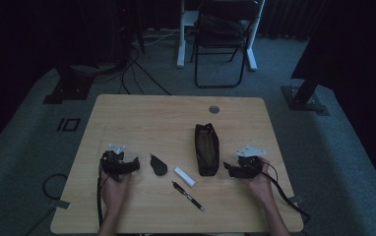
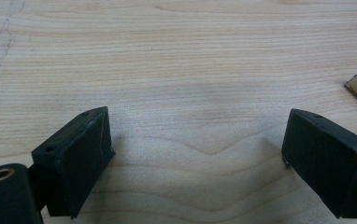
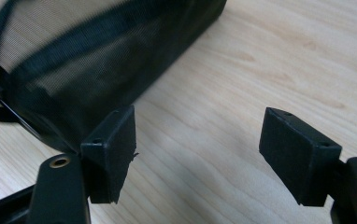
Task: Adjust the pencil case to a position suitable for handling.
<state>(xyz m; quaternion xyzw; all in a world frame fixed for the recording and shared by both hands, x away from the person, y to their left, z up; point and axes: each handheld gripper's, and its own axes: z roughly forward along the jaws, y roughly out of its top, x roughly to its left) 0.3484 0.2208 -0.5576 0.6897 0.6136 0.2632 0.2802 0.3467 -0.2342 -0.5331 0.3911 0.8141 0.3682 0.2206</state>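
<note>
Right now the right gripper [image 1: 229, 168] is resting on the bench [image 1: 141, 110] just beside the black mesh pencil case [image 1: 206, 148], and that closeness is what the coming move is hinging on. In the high view the case is lying with its long axis running away from the person, roughly front to back, its top zip gaping open. The right gripper is pointing sideways toward the case's near end, so the case is sitting just to the inner side of its jaws. In the right gripper view the jaws are standing wide apart with nothing but bare wood between them, while the mesh wall of the pencil case [image 3: 92, 60] is looming just past the left-hand jaw, near it but not plainly touching.

The left gripper [image 1: 133, 164] is sitting well apart from the case, with its jaws likewise spread wide and gripping nothing; in its own view only wood grain is lying between them. It is pointing toward a small dark rounded object [image 1: 158, 164], too dim to identify. A white eraser [image 1: 184, 176] and a pen [image 1: 188, 195] are lying between the two hands, the pen slanting toward the person's right.

Judging by position, the right hand is far nearer the case and looks set to steady it or hold it open, leaving the loose items to the left.
</note>
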